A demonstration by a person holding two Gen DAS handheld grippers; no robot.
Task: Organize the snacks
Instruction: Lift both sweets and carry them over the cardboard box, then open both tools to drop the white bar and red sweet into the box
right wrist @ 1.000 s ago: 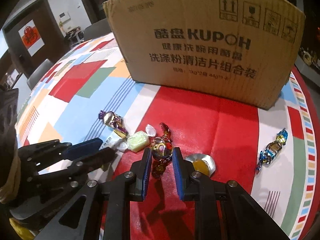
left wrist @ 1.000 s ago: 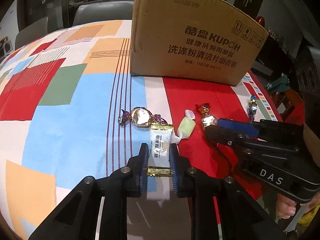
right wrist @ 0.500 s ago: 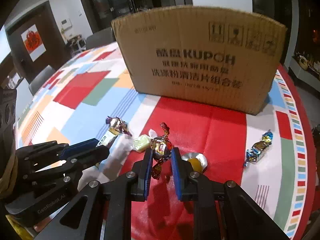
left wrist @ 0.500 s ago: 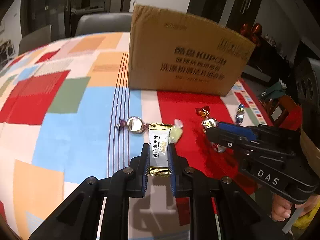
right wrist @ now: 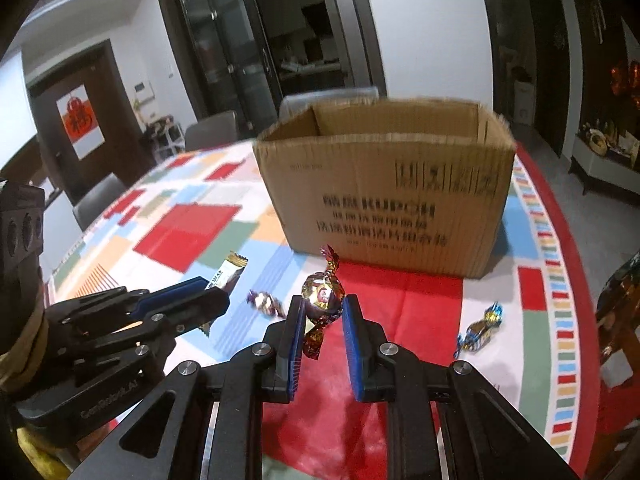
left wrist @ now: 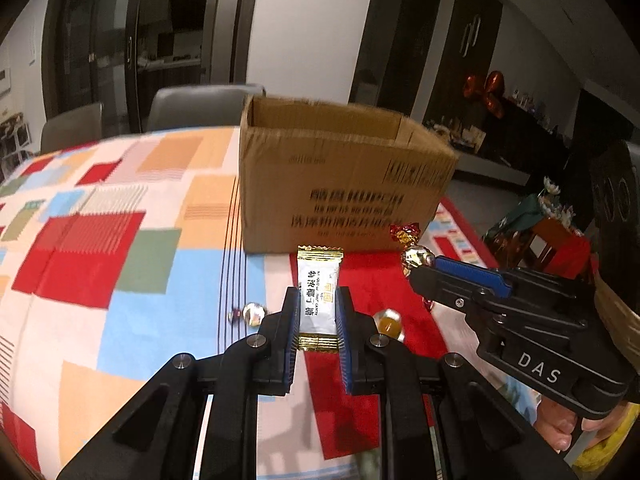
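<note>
Whereas both sweets lay on the cloth 1 s ago, both are now lifted clear of it and carried toward the box.

Item 1: left gripper point(left wrist: 318, 312), jaws closed onto a white oblong sachet w/ gold crimped ends point(left wrist: 319, 289). Sachet is held upright betw. the blue pads, top end projecting above the fingertips, lower gold end showing below. Lifted off the table; positioned in front of the box's near wall, below its rim.

Item 2: right gripper point(right wrist: 323, 318), jaws narrowed onto a round foil-wrapped sweet w/ red twist ends point(right wrist: 322, 294). Grip is taken at the lower part; ball and upper twist stand above the pads, lower twist dangles betw. them. Also raised, short of the box.

Item 3: open brown corrugated cardboard box w/ black print point(right wrist: 386, 196). Interior walls are now seen over the rim, unlike 1 s ago, so the viewpoint is judged higher. Contents can't be told.

Item 4: patchwork tablecloth, red/blue/orange/white point(left wrist: 104, 240). Left on it: purple-ended foil sweet point(right wrist: 264, 301), blue-gold twist sweet point(right wrist: 480, 330), small yellow sweet point(left wrist: 389, 321).

Status: pick-up judged done for two pcs; transfer over the rim and release are outstanding; approx. three pcs remain.
</note>
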